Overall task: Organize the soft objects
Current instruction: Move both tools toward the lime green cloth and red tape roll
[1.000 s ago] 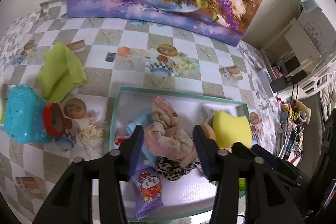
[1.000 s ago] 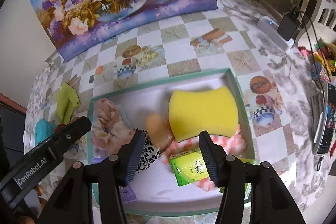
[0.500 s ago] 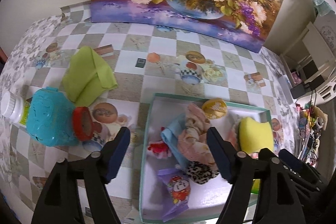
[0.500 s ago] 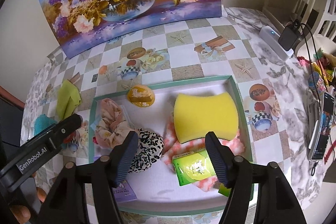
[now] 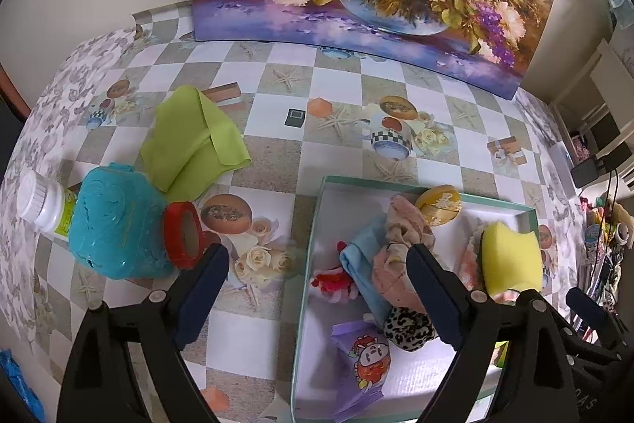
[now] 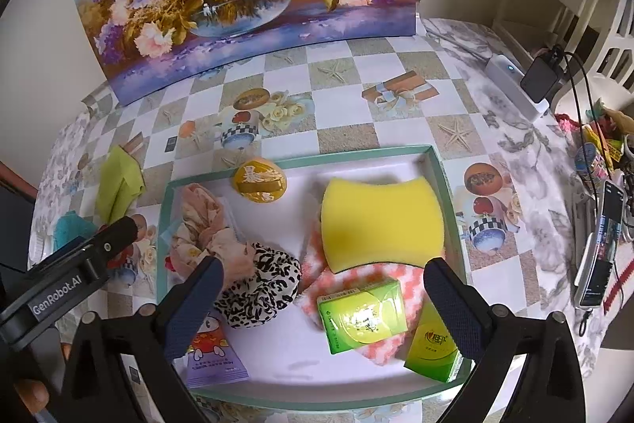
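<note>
On the checked tablecloth, left of the tray, the green cloth lies folded and looks like the one soft thing not yet gathered. The left gripper hangs spread and empty over the tray's left wall; the right gripper hovers just as wide above the yellow sponge. I'd send the left one across, clear of the blue bottle beside the cloth, and pinch the thick folded edge so the layers lift together.
</note>
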### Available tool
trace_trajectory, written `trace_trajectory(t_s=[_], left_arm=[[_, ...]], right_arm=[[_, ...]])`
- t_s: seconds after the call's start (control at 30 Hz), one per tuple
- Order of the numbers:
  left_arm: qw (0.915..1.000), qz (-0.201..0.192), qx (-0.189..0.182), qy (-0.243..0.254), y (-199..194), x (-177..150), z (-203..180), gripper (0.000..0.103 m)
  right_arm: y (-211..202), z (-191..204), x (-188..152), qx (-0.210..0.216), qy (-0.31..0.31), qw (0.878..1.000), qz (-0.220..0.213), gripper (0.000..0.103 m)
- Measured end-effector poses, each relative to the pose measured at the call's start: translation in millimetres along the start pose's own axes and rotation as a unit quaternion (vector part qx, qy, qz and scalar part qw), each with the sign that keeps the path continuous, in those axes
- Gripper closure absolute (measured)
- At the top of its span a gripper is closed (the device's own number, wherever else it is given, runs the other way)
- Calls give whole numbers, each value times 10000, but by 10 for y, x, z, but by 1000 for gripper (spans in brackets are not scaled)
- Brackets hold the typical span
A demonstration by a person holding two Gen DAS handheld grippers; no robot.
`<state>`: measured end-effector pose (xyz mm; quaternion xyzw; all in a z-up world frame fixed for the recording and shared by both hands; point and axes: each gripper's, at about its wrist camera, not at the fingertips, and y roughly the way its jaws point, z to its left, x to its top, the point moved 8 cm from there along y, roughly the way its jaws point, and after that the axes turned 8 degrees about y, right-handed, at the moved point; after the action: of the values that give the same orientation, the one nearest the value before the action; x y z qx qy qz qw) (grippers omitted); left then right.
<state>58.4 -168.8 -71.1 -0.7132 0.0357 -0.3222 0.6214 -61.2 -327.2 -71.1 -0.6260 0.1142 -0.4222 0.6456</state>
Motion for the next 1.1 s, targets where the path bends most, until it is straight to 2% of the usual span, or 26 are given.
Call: trace_trajectory(t_s=[0.33,0.53,1.1], left_arm=[[10000,10,30,39,-43,-1,63,12],[10000,-44,67,-1,-119,19,225,12],[9949,-305,370,-890,-425,-51,1378,12]], right_arm=[[8,62,-21,-37,-123,9999,5,1],[19,208,-53,-29,-240,9997,9,1],[64,1215,-322,313,-902,9954,61,1]])
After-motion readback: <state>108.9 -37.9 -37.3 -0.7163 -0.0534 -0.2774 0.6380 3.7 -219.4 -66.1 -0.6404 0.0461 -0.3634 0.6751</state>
